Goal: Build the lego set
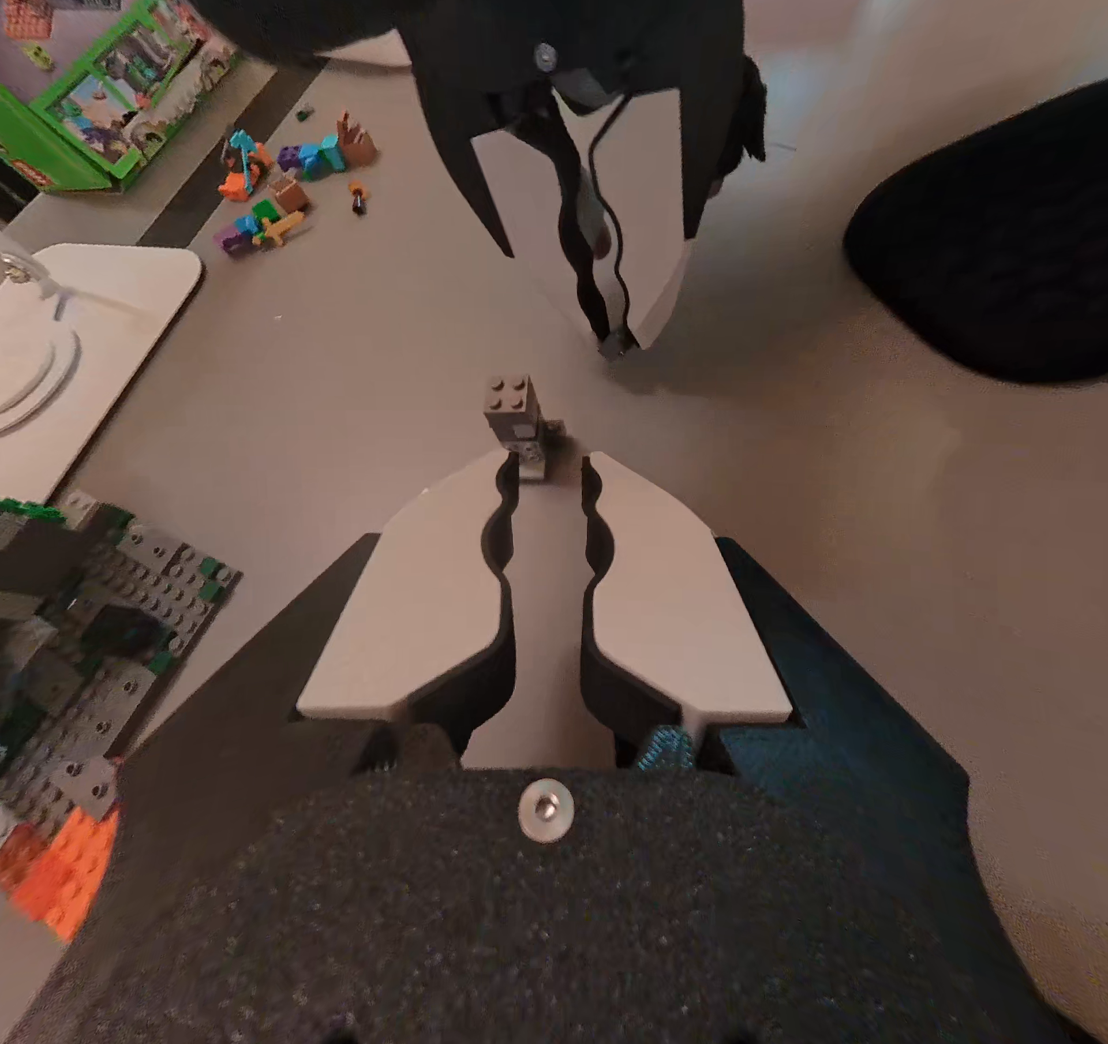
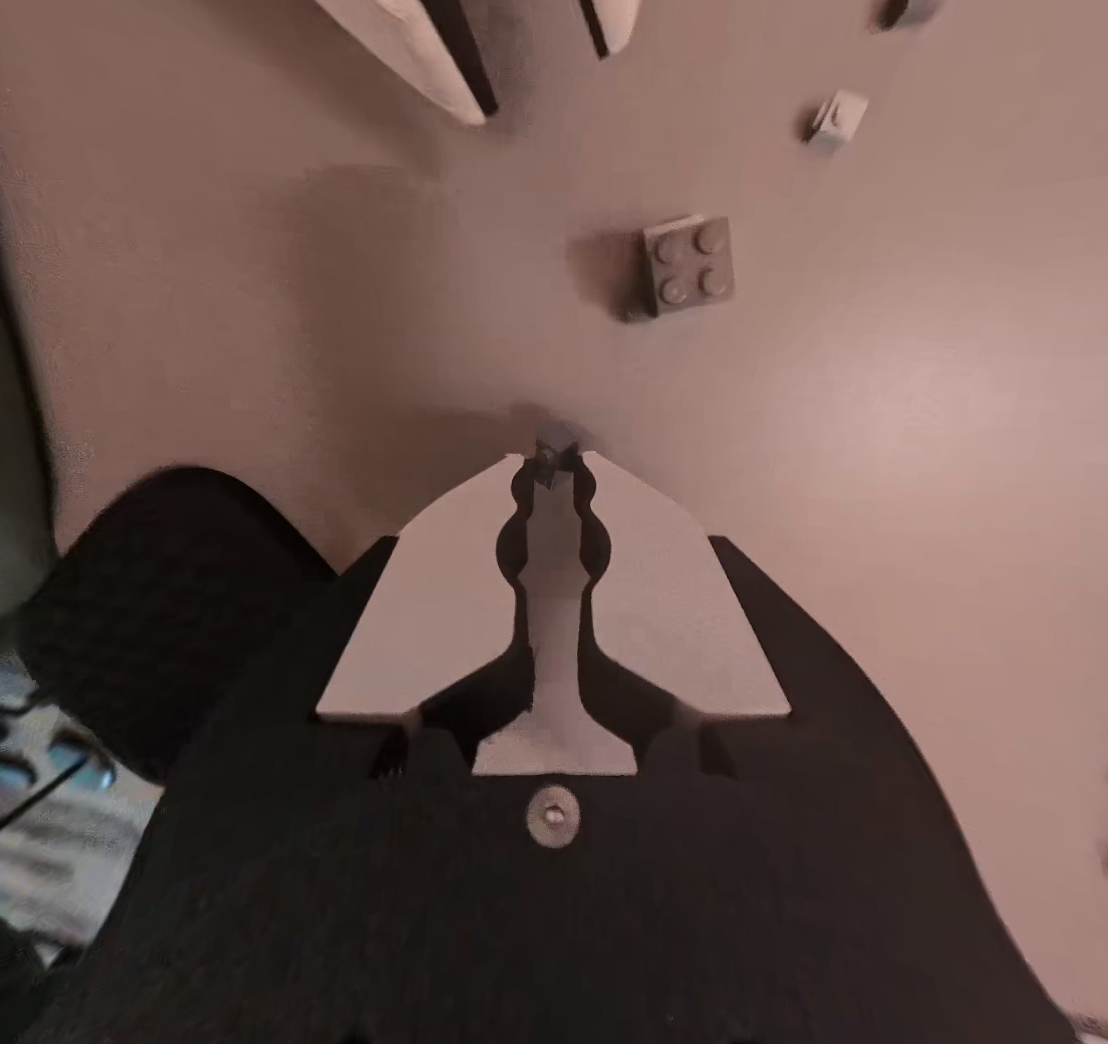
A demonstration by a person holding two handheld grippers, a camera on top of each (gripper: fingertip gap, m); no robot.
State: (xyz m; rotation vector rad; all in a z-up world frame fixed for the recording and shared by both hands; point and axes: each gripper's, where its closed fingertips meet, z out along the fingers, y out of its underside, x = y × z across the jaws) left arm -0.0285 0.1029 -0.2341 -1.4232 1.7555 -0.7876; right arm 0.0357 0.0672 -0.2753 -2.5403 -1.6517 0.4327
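My left gripper [image 1: 545, 460] parted, tips flanking small grey brick stack [image 1: 514, 415] standing on surface [image 1: 360, 355], not clamped. My right gripper [image 2: 551, 463] nearly closed, pinching tiny grey piece [image 2: 550, 454] at very tips, just above surface. Loose grey 2x2 plate [image 2: 689, 269] lies nearby. Pieces likely light, rigid, slick plastic; best held across flat sides, squarely, since tip grip could let small piece twist.

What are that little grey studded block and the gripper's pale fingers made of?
The grey block looks like hard moulded plastic: crisp edges, round studs, dull sheen. The right gripper has pale fingers that seem matte rigid plastic with darker wavy pads, perhaps rubber.
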